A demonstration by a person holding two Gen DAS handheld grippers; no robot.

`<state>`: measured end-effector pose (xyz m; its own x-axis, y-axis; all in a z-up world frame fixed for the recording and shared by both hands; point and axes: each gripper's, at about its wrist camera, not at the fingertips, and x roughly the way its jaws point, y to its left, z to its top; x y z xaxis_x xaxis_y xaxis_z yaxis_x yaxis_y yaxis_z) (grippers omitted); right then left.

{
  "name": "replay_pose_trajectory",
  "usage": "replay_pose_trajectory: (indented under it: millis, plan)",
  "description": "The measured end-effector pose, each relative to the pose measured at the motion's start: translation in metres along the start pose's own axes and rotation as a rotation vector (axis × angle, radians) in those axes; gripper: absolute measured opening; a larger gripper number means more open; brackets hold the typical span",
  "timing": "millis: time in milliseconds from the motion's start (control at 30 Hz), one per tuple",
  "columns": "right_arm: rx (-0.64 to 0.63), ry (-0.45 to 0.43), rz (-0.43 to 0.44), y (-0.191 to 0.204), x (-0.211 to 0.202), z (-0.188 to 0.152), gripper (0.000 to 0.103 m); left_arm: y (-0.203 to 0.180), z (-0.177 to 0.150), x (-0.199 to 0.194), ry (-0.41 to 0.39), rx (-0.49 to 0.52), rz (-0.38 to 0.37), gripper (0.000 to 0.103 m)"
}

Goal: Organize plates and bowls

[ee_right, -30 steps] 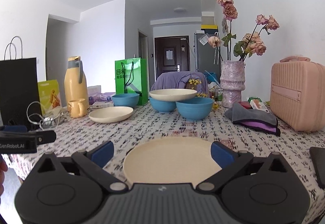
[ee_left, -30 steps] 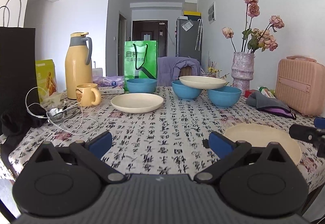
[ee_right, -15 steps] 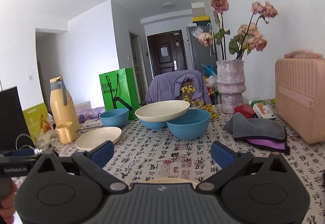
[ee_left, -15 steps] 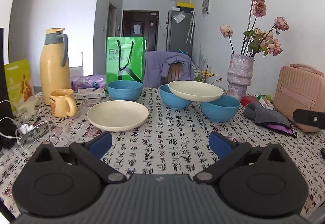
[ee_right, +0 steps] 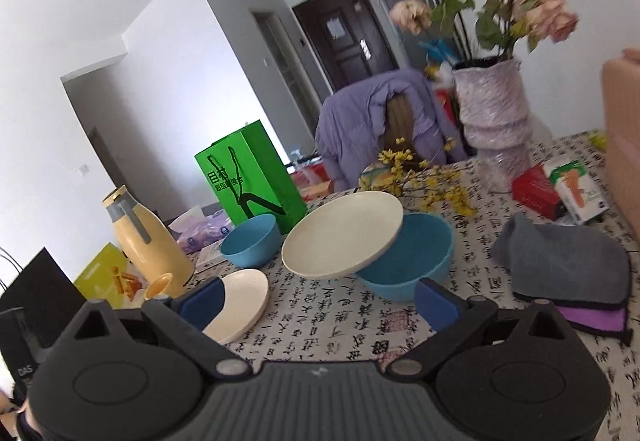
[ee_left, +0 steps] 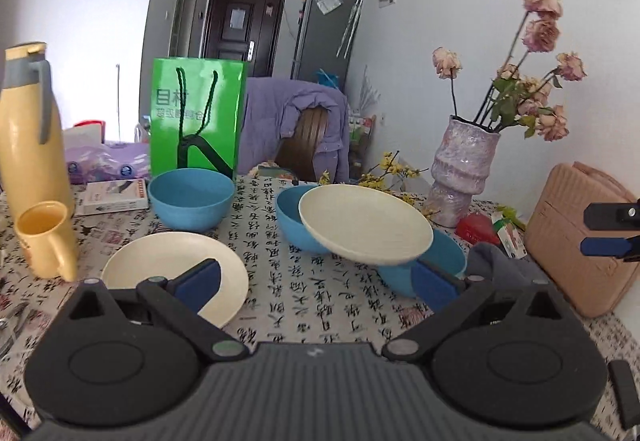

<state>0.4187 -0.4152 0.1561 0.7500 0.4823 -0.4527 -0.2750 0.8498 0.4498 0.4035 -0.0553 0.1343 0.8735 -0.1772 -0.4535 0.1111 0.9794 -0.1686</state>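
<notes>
A: Left wrist view: left gripper [ee_left: 314,283] fingers spread wide, empty. The cream plate [ee_left: 365,229] perches tilted across two blue bowls [ee_left: 420,265]; a nudge could tip it off.

B: Right wrist view: right gripper [ee_right: 318,299] likewise wide, empty. Cluttered counter [ee_right: 320,325] with printed cloth, hallway door behind.

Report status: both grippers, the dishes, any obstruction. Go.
Left gripper open, empty. Right gripper open, empty. Cream plate tilted across two blue bowls; second plate flat on table. Nothing blocking.
</notes>
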Motion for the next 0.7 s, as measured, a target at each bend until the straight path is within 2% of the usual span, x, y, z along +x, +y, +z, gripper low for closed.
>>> replay_pose_trajectory:
  millis: [133, 233, 367, 500, 600, 667, 700]
  plan:
    - [0.014, 0.091, -0.034, -0.015, 0.049, 0.034, 0.101, 0.002, 0.027, 0.043, 0.027, 0.018, 0.008, 0.103]
    - [0.066, 0.164, -0.042, -0.032, 0.093, 0.05, 0.1, 0.009, 0.042, 0.077, 0.057, -0.003, -0.012, 0.103]
    - [0.091, 0.21, -0.081, -0.046, 0.145, 0.062, 0.095, 0.017, 0.057, 0.128, 0.113, -0.041, -0.022, 0.103]
    - [0.125, 0.23, -0.106, -0.062, 0.19, 0.069, 0.092, 0.021, 0.064, 0.169, 0.11, -0.015, -0.016, 0.102]
    - [0.137, 0.241, -0.133, -0.072, 0.216, 0.069, 0.078, 0.025, 0.066, 0.198, 0.14, -0.044, -0.023, 0.084]
    - [0.136, 0.249, -0.151, -0.077, 0.228, 0.068, 0.059, 0.026, 0.064, 0.213, 0.17, -0.068, -0.059, 0.069]
    - [0.135, 0.25, -0.153, -0.079, 0.233, 0.067, 0.054, 0.026, 0.062, 0.218, 0.178, -0.075, -0.063, 0.065]
